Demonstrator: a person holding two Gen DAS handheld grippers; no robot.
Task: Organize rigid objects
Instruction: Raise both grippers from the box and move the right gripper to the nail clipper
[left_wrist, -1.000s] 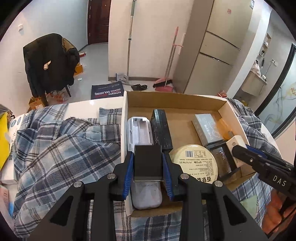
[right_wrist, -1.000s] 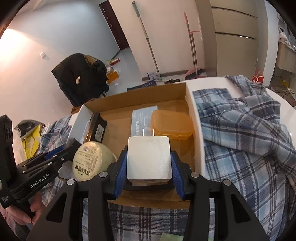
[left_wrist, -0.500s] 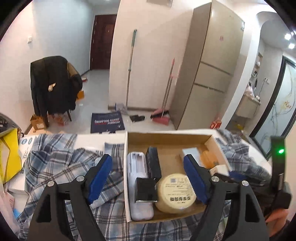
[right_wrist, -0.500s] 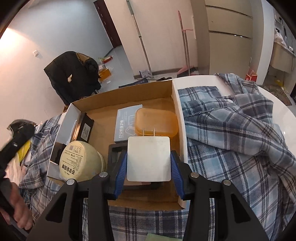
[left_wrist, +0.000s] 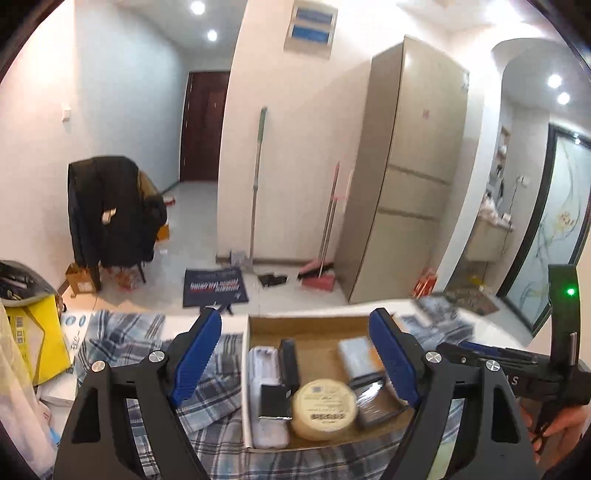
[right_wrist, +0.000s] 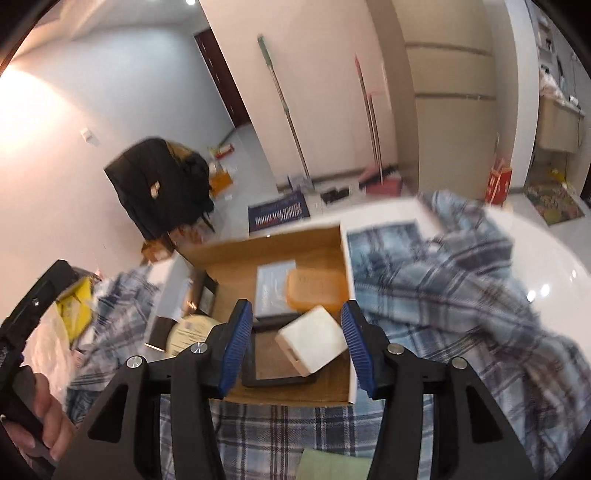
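An open cardboard box (left_wrist: 255, 373) (right_wrist: 343, 280) lies on a plaid cloth. In it are a small black box (left_wrist: 274, 402) on a white case (left_wrist: 263, 369), a round cream tin (left_wrist: 324, 404), a grey packet (left_wrist: 354, 354), an orange container (right_wrist: 314, 288) and a black tablet-like slab (right_wrist: 273, 365). My left gripper (left_wrist: 295, 365) is wide open and empty, above the box. My right gripper (right_wrist: 295, 339) is open; a white plug adapter (right_wrist: 314, 339) lies tilted between its fingers, on the slab, untouched by the pads.
Plaid shirts (left_wrist: 147, 354) (right_wrist: 461, 295) cover the white table (right_wrist: 546, 258) around the box. A yellow bag (left_wrist: 33, 332) and papers lie at the left. A green pad (right_wrist: 332, 465) lies near the front edge. Beyond stand a chair with a coat (left_wrist: 110, 210), brooms and a fridge (left_wrist: 406, 177).
My left gripper let go of the small black box, opened wide and drew back upward. My right gripper opened and released the white adapter, which now lies tilted on the slab.
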